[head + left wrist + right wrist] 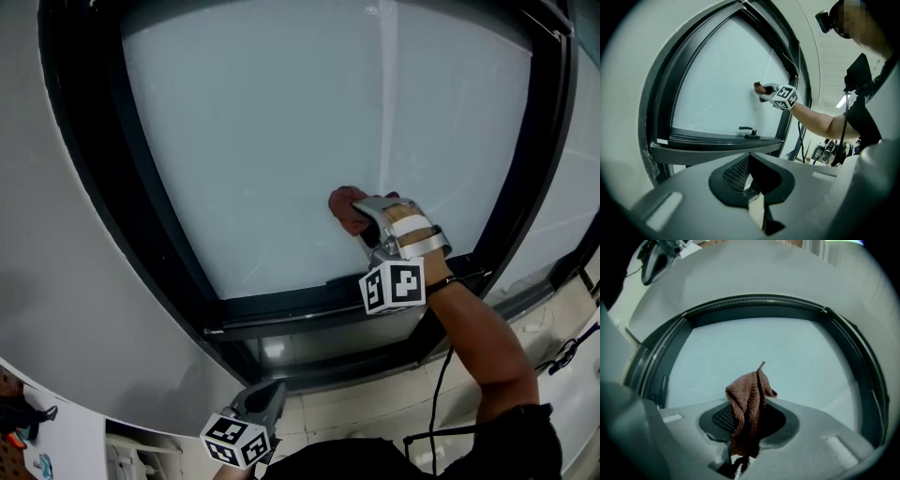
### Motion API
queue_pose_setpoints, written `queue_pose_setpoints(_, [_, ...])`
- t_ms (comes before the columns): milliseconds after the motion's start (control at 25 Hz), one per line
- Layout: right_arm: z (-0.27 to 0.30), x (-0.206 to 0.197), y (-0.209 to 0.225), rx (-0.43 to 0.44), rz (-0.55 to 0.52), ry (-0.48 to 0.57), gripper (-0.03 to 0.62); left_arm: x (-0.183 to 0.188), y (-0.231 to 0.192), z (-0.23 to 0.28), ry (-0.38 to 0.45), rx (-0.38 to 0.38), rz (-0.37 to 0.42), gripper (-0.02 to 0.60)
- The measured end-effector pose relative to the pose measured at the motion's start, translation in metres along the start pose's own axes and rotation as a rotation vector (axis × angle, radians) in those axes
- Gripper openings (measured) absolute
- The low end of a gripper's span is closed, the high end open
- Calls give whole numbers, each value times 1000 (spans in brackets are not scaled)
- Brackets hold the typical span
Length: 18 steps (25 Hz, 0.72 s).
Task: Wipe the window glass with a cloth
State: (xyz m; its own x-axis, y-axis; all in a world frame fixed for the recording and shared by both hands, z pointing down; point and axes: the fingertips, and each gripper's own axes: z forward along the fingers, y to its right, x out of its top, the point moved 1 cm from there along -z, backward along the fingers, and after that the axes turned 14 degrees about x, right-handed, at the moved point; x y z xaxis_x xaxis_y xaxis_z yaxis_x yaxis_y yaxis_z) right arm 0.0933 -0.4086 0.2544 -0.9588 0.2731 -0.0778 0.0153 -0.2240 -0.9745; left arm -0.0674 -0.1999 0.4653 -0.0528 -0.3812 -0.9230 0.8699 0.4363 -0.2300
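Window: a dark frame (281,314) around a pale, frosted glass (281,141), set in a grey wall (66,281).
Cloth: a brown knitted cloth (345,208), bunched up, sits low on the pane and right of its middle, above the bottom rail. From the left gripper view it seems to touch the glass.
Right gripper: the right gripper (367,220) is raised to the pane with its jaws clamped on the cloth. In its own view the cloth (747,404) stands up between the jaws and a loose end hangs below them.
Right arm: a bare forearm (478,337) reaches up from the lower right, and the marker cube (394,286) faces the head camera.
Left gripper: the left gripper (267,398) hangs low, below the window and well apart from the cloth. Its jaws are closed together with nothing between them, and it points up towards the sill.
Handle: a small dark handle (747,133) lies on the bottom rail, below the cloth.
Cable: a thin black cable (436,394) runs down beside the right arm.
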Motion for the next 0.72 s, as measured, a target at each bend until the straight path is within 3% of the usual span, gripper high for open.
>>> queue_pose_setpoints(160, [-26, -19, 91, -174, -46, -44, 94, 0, 8, 5, 0, -9, 5, 15])
queue_pose_setpoints(360, [-38, -27, 167, -306, -147, -87, 94, 0, 17, 11, 9, 1, 5, 15])
queue_pose_setpoints(720, [-22, -31, 185, -326, -192, -112, 95, 0, 27, 15, 32, 33, -19, 15])
